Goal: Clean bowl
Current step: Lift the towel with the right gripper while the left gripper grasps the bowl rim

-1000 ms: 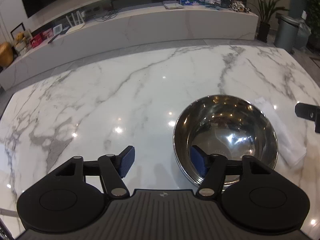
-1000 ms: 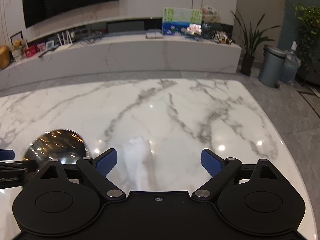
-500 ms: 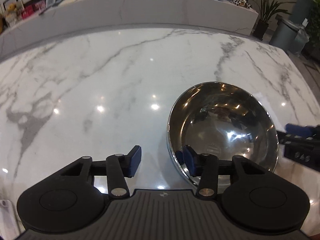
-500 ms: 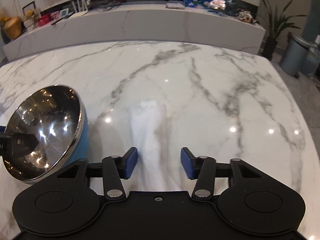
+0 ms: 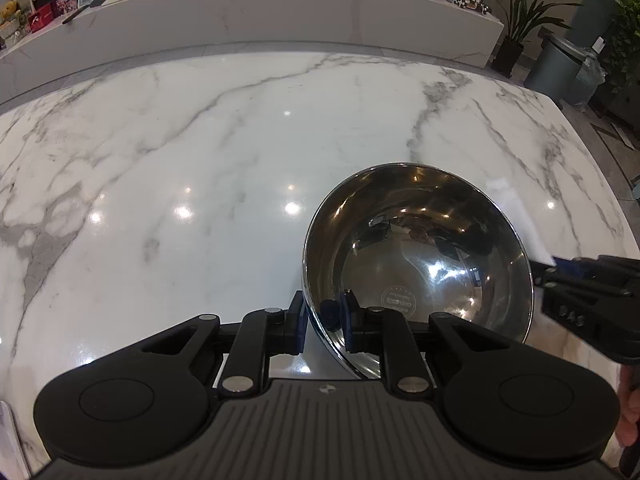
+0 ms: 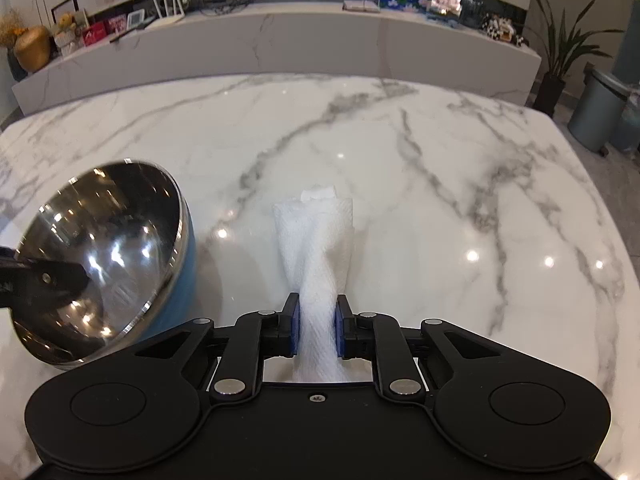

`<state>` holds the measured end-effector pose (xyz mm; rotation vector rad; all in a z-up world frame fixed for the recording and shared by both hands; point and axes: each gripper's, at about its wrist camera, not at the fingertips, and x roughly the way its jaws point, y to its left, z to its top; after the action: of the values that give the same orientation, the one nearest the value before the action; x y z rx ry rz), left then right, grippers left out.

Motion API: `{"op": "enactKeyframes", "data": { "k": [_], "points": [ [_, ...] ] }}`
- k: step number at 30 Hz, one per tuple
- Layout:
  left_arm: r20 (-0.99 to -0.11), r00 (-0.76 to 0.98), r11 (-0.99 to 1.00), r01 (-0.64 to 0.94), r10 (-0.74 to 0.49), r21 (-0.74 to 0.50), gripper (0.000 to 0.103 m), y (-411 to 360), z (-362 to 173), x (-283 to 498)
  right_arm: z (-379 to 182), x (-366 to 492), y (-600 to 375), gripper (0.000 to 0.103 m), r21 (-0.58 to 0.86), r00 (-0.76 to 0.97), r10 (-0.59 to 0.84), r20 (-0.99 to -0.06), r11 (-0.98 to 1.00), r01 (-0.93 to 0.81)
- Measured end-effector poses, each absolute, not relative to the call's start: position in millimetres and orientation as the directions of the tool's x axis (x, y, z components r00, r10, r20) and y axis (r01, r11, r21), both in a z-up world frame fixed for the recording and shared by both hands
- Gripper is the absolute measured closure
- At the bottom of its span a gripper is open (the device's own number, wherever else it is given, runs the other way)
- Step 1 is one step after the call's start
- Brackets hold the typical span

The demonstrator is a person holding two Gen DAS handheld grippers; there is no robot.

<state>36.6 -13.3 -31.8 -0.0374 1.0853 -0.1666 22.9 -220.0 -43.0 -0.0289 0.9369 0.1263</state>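
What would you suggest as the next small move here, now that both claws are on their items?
Probably lift the paper towel with the right claw and carry it into the bowl. The left claw, closing, pinches the tilted bowl's near rim; the towel is pinched but lies outside.

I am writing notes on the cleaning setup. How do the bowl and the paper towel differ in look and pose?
The bowl is shiny metal inside and blue outside; the paper towel is white and soft. The bowl is round, rigid and tilted; the towel is a crumpled strip. The left gripper clamps the bowl's rim; the right gripper pinches the towel. Both are gripped above the marble table.
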Motion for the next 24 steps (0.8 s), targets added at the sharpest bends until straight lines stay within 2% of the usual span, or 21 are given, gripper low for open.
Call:
{"op": "enactKeyframes", "data": {
  "k": [7, 10, 12, 24],
  "points": [
    [-0.878, 0.458, 0.989, 0.115, -0.137, -0.094, 0.088, -16, -31, 38, 9, 6, -211, 0.089, 0.134, 0.681, 0.257, -0.686, 0.964, -0.229],
    [-0.877, 0.461, 0.989, 0.116, -0.132, -0.088, 0.088, -17, -31, 38, 16, 2, -200, 0.089, 0.169, 0.666, 0.33, -0.669, 0.94, -0.296],
    [-0.877, 0.461, 0.989, 0.119, -0.135, -0.089, 0.088, -17, -31, 38, 15, 2, -190, 0.089, 0.196, 0.634, 0.37, -0.679, 0.924, -0.329],
    [-0.871, 0.458, 0.982, 0.14, -0.177, -0.125, 0.088, -16, -30, 37, -11, 2, -169, 0.089, 0.145, 0.543, 0.336, -0.77, 0.92, -0.364]
  ]
}}
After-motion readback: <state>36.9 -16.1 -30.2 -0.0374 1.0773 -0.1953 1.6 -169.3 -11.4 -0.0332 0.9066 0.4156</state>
